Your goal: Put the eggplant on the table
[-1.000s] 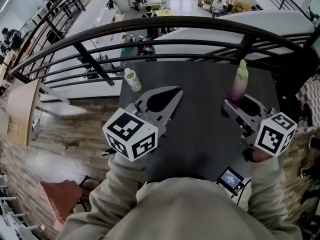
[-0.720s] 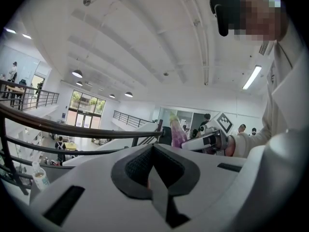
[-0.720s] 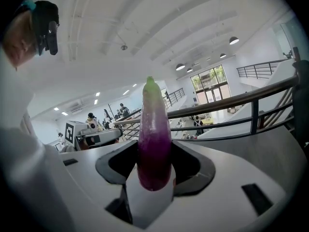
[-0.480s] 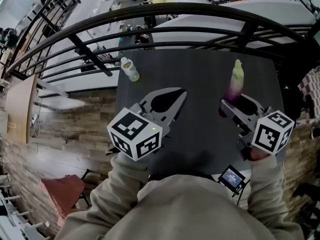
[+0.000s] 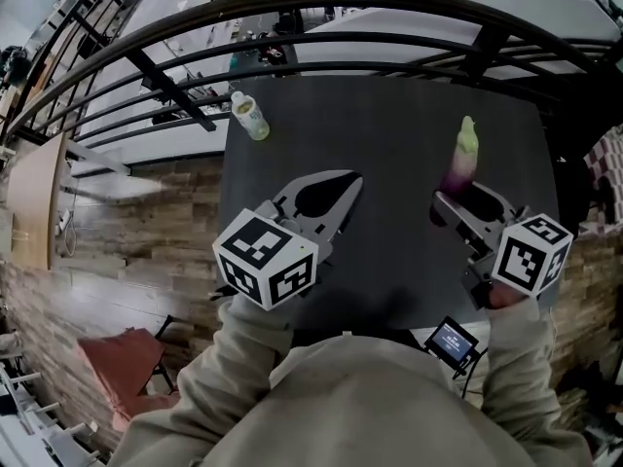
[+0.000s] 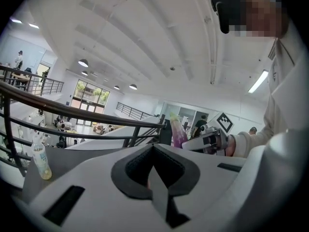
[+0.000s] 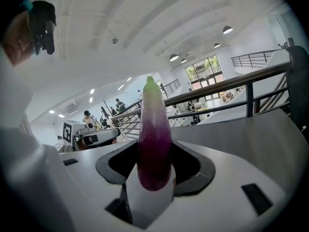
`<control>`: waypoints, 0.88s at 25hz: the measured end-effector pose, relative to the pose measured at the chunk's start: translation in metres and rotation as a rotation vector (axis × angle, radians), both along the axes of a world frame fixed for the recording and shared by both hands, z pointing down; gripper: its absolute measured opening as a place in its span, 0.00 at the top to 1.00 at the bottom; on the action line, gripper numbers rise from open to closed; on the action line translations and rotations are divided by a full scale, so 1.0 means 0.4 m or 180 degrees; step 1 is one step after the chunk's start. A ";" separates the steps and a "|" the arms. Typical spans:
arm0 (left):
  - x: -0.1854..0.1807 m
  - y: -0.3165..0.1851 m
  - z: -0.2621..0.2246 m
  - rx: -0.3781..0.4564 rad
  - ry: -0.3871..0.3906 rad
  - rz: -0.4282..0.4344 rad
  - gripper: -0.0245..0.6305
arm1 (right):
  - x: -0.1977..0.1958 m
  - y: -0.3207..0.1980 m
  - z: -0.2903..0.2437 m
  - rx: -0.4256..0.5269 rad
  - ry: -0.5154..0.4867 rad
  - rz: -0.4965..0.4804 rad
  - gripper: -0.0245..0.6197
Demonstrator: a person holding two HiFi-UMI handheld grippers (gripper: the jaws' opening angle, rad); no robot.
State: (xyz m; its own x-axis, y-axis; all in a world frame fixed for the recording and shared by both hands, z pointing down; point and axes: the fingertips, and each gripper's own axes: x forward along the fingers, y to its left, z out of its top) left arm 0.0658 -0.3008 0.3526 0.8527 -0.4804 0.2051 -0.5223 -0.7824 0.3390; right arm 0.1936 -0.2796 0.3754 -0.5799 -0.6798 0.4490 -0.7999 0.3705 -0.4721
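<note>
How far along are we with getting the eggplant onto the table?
Done: the purple eggplant with a pale green tip is picked up, clamped in the right gripper. In hand: it is held over the dark table; the left gripper is shut and empty. Left: set it down and release it.

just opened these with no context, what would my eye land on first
The purple eggplant stands out first: it sits pinched in the right claw, green tip up, above the right side of the dark table. Next comes the left claw, shut with nothing in it, over the table's left half. A small bottle stands alone at the far left corner.
</note>
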 end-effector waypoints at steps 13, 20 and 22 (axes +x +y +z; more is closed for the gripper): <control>-0.018 0.024 0.089 -0.0171 -0.0020 -0.0032 0.96 | -0.010 0.020 0.089 -0.0191 0.0038 -0.0022 0.61; -0.010 0.036 0.175 -0.0364 -0.0107 -0.0009 0.96 | 0.001 0.022 0.158 -0.0364 0.0089 -0.0011 0.61; -0.008 0.040 0.198 -0.0427 -0.0112 -0.0009 0.96 | 0.005 0.025 0.177 -0.0411 0.0083 -0.0004 0.61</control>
